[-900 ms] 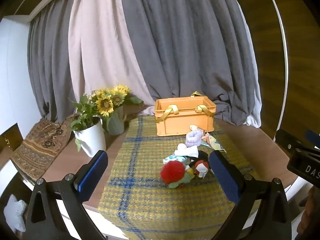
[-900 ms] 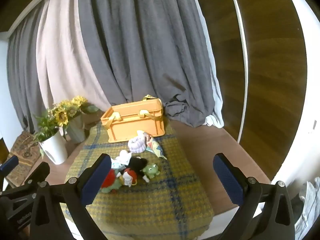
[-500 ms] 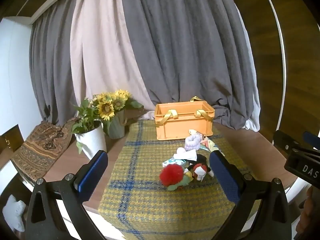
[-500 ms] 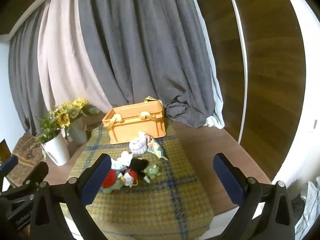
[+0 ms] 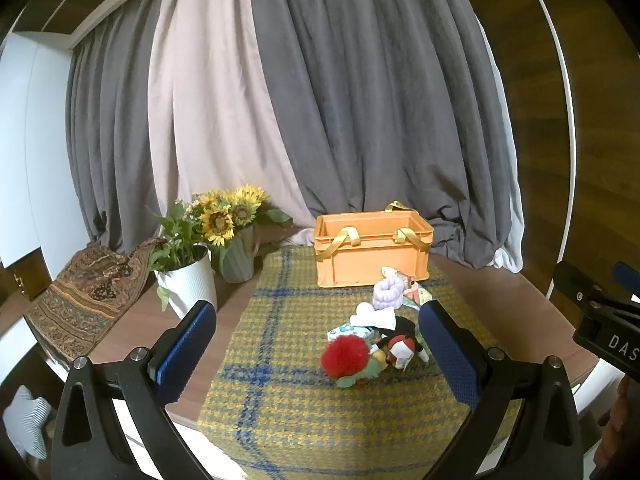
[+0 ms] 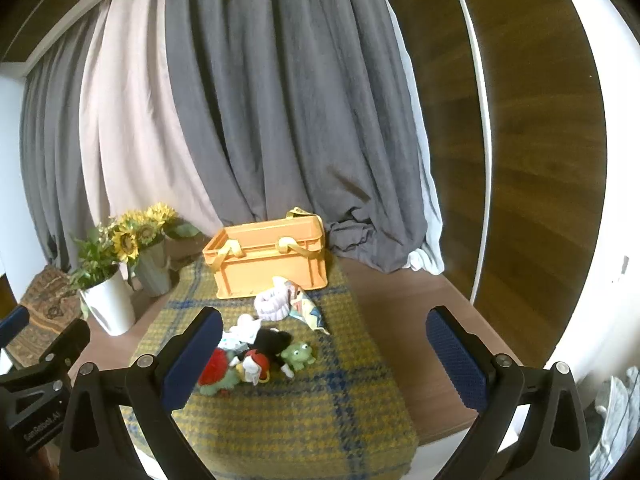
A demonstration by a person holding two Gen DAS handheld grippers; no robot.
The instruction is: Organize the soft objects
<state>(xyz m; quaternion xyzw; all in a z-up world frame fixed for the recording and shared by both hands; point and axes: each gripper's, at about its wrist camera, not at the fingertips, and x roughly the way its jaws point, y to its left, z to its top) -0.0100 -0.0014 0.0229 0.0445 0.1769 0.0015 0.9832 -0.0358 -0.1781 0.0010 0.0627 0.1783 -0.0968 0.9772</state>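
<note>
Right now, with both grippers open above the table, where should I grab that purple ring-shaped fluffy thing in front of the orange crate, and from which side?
Pinch the purple ring across one side of its loop, coming from above on its near, left side. Its far right edge touches the patterned cloth and the orange crate stands close behind. The right gripper probably has the clearer line.

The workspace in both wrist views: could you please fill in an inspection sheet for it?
Surface: wooden table with a yellow-and-blue plaid cloth.
Job's things: toy pile on the cloth; orange crate behind it, inside hidden.
Clutter: sunflowers, white pot, patterned cloth.
Grippers: left tongs and right tongs wide open, holding nothing, short of the pile.
Cables: nothing seen.
Surroundings: grey and pale curtains, wood panelling.
</note>
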